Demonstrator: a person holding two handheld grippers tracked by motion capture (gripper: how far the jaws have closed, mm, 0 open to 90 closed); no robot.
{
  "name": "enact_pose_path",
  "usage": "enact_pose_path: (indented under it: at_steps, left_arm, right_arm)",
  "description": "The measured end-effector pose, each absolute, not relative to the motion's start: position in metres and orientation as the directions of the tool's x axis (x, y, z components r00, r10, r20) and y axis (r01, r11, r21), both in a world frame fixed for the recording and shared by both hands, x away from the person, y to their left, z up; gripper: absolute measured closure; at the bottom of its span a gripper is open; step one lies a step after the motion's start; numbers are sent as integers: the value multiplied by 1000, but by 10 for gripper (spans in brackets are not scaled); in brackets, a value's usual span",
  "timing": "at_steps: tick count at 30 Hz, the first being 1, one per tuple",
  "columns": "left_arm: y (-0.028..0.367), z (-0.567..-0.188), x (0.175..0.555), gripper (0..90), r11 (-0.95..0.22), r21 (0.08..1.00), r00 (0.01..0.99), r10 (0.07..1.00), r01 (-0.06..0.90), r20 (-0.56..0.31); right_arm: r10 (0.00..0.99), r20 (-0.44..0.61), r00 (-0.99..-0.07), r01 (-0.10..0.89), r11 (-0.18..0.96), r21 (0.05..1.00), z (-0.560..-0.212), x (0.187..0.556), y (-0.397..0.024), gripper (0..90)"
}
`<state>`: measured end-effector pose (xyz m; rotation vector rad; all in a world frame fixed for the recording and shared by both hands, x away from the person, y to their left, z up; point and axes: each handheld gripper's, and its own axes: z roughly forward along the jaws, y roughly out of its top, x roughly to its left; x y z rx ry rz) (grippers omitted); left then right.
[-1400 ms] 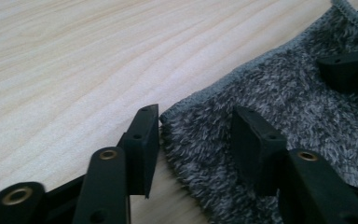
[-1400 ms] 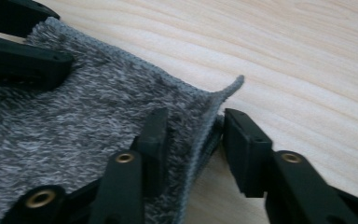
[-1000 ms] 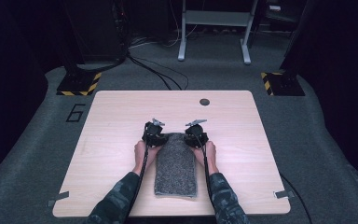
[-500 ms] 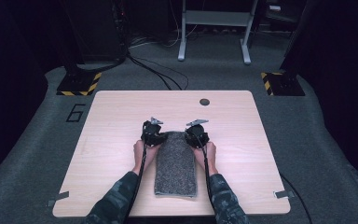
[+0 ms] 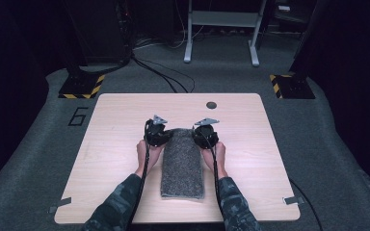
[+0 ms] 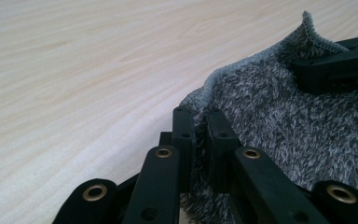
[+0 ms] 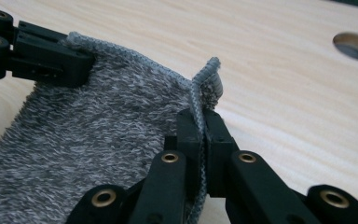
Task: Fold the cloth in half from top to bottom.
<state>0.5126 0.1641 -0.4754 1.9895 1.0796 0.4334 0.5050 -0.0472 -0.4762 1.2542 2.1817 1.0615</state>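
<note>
Both grippers, left point(image 6: 197, 135) and right point(image 7: 201, 133), clamped on towel point(image 5: 182, 161) corners (thin bites); could slip out if tugged unevenly.

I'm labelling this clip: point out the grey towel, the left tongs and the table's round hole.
grey towel point(image 5: 183, 163), high view, middle of the fabric.
left tongs point(image 6: 199, 126), left gripper view, between the tips.
round hole point(image 7: 356, 45), right gripper view, its opening.

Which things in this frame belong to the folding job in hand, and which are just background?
In use:
- grey towel, far corners pinched
- left gripper, shut on its corner
- right gripper, shut on the other corner
- table, bearing the towel

Not in use:
- cable hole in the tabletop
- floor cables
- metal stand behind
</note>
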Motion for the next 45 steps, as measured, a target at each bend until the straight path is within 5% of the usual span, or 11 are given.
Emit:
enact_pose_path:
  at_steps: [25, 45]
  left_arm:
    - [171, -436, 504, 837, -280, 887, 600, 800, 368, 3]
    - [170, -448, 482, 834, -306, 896, 646, 763, 322, 28]
  right_arm:
    - [837, -55, -545, 362, 293, 885, -437, 499, -53, 874]
    - [810, -84, -580, 311, 316, 896, -452, 475, -62, 871]
